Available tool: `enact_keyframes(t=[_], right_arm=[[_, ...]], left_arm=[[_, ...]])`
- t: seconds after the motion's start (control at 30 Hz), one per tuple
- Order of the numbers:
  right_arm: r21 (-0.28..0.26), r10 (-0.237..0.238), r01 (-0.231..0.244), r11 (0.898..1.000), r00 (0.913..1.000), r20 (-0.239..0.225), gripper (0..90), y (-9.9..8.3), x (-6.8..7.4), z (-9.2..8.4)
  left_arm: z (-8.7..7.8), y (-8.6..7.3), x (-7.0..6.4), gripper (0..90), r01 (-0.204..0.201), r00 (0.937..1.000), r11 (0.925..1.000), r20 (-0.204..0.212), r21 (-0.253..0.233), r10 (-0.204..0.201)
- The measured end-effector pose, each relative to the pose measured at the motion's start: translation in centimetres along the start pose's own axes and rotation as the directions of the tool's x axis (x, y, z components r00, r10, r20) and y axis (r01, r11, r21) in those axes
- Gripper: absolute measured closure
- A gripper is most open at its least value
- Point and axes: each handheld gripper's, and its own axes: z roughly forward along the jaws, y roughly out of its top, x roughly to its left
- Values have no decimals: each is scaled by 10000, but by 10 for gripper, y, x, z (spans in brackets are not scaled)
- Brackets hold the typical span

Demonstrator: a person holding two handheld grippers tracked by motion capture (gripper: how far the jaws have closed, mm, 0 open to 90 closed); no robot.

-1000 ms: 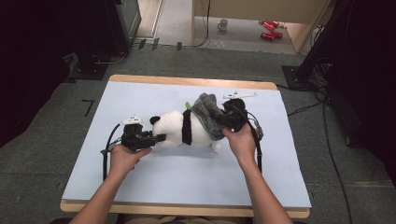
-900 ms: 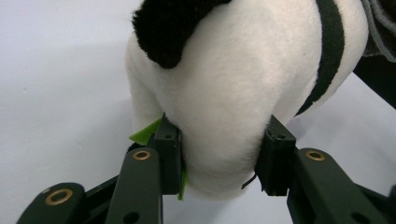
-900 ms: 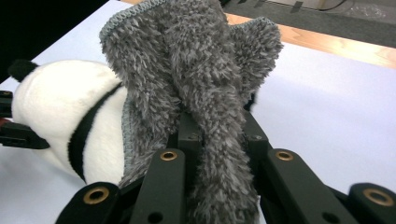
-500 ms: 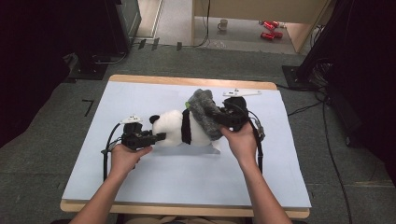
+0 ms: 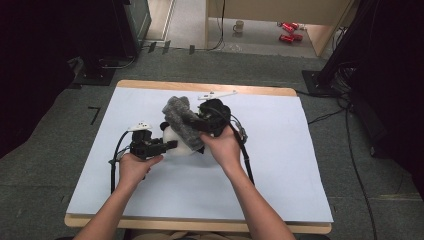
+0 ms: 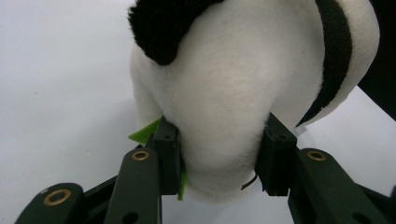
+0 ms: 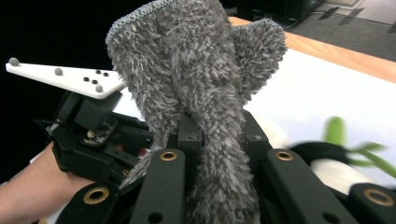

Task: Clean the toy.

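Item: my left tongs (image 6: 219, 158) clamp the plush panda (image 6: 233, 93); right tongs (image 7: 217, 140) clamp the grey fleece garment (image 7: 196, 70). Risk: fleece probably snags mid-body, dragging the panda free.

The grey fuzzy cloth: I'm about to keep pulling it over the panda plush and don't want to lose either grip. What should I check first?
1. Right gripper shut on the grey fuzzy cloth: ok, fabric is pinched between the jaws.
2. Left gripper clamped on the panda plush: ok, both pads press into its white body.
3. Cloth's open edge faces the plush: cannot tell.
4. Plush rests on the white table cover: ok.
5. Green felt leaf clear of the left jaw: not ok, it sits beside the pad.
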Motion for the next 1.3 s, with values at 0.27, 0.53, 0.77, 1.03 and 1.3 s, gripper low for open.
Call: enact_keyframes(t=[0.27,0.53,0.77,1.03,1.3], right_arm=[[1014,-319,278,9945,9987,395,761,-14,6,47],[957,-775,696,9930,9937,808,756,-19,-9,37],[996,-289,163,9949,9917,1257,756,-27,-36,14],[682,-13,-103,9976,9857,1685,757,-24,-50,-8],[295,688,-769,9966,9742,2150,755,-29,-79,-36]], left_arm=[[0,-4,0,580,113,9998,9998,-178,-145,-115],[0,-3,1,581,169,9998,9999,-75,-23,-169],[1,-3,-2,580,-362,9992,9993,-190,47,363],[0,-1,1,580,-265,9996,9995,-2,163,265],[1,0,5,579,-155,9998,9998,134,149,153]])
